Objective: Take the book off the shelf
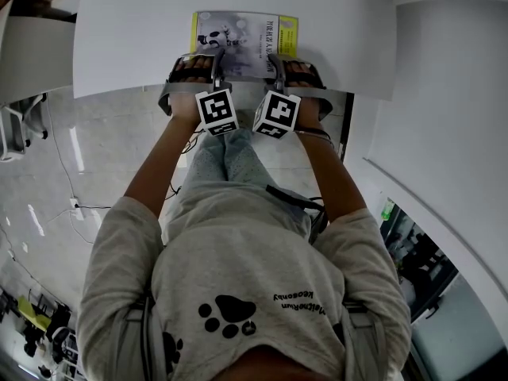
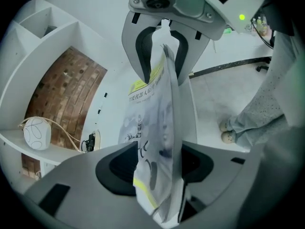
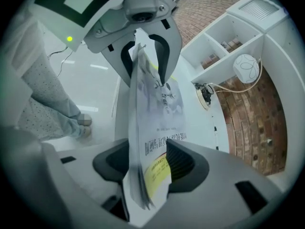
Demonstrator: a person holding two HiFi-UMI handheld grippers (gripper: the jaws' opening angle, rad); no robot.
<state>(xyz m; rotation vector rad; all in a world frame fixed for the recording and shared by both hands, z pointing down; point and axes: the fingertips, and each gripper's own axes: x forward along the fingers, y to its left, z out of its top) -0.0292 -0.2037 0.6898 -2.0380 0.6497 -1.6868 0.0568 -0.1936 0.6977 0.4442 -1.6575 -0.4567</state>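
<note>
Left gripper [image 2: 155, 168] jaws released, spread wide. The book [image 2: 152, 123] runs edge-on through the gap, pads not clamped on it. Right gripper [image 3: 143, 163] is the same: jaws apart, book [image 3: 159, 109] in between, cover close to one pad, and I can't tell if it brushes that pad.

In the head view the book [image 1: 242, 38] lies flat on the white counter [image 1: 135, 38], just ahead of both jaws. Its near edge sits inside the left gripper [image 1: 216, 60] and right gripper [image 1: 278, 63], which are side by side. Each gripper view shows the other gripper's jaws at the far end of the book, also around its edge: right gripper [image 2: 159, 51], left gripper [image 3: 145, 56].

Hidden: the near strip of the book is under the gripper bodies in the head view. The cover print is too small to read.

Beyond the jaws are white shelf compartments [image 3: 224, 37] against a brick wall [image 3: 257, 118]. One holds small items I can't make out. A white ball [image 2: 37, 132] with a cord sits on a shelf ledge off to the side.
</note>
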